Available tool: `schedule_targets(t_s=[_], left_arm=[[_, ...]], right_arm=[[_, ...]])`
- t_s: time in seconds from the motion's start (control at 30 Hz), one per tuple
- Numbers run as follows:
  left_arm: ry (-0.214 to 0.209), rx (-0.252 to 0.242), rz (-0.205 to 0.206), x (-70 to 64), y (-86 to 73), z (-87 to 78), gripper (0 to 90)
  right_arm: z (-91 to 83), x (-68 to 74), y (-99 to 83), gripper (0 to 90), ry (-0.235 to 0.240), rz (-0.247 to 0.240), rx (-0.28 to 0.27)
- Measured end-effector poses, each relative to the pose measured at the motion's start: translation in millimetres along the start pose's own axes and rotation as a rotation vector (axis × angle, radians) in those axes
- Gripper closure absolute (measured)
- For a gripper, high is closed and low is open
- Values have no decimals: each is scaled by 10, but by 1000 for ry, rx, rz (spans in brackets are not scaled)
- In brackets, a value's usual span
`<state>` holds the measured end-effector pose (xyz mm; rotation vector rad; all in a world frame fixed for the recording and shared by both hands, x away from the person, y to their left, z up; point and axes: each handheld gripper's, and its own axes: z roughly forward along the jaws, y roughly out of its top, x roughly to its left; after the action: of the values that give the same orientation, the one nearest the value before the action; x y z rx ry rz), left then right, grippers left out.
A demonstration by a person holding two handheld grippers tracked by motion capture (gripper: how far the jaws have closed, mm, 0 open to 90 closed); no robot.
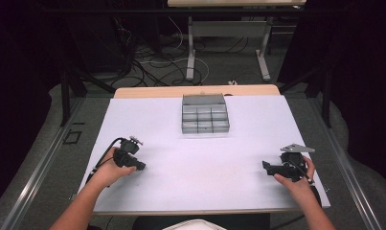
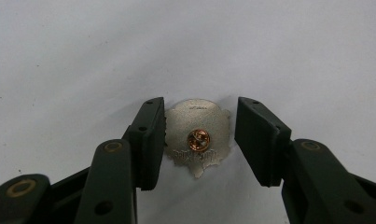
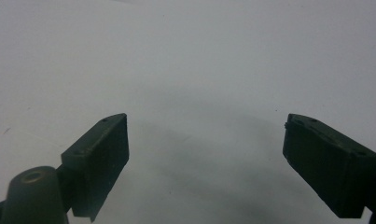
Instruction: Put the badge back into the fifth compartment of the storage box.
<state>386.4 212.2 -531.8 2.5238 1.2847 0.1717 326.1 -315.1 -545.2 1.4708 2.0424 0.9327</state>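
A small silver pin badge [image 2: 197,123] lies back side up on the white table, a copper clutch at its middle. My left gripper [image 2: 199,101] is open and straddles the badge: one jaw touches its left edge, the other stands a small gap off its right edge. In the high view the left gripper [image 1: 141,166] rests low on the table's left side. On the right side of the table my right gripper [image 1: 265,166] is held open, and in its own view the right gripper [image 3: 206,120] has only bare table between its jaws.
A clear plastic compartment box [image 1: 205,114] stands at the middle back of the white table [image 1: 205,153]. A grey three-cornered plate [image 1: 297,148] tops the right gripper. Beyond the table, cables and a desk frame [image 1: 190,57] sit on the floor.
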Motion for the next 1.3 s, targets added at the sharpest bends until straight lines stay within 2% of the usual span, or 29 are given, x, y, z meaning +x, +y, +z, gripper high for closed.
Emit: schedule_targets(t_s=[0.33,0.67,1.0,1.1,1.3], left_arm=[[4,-5,9,11,4,-1,574],[-4,-6,0,19,-5,-6,580],[7,-12,-4,2,2,-4,583],[13,-2,11,6,10,-11,583],[23,-15,1,0,23,-3,584]], right_arm=[[5,-3,-2,141,4,7,1],[8,-10,-4,142,7,4,4],[13,-16,-8,143,3,3,6],[12,-15,-8,143,4,2,5],[6,-9,-5,143,5,2,1]])
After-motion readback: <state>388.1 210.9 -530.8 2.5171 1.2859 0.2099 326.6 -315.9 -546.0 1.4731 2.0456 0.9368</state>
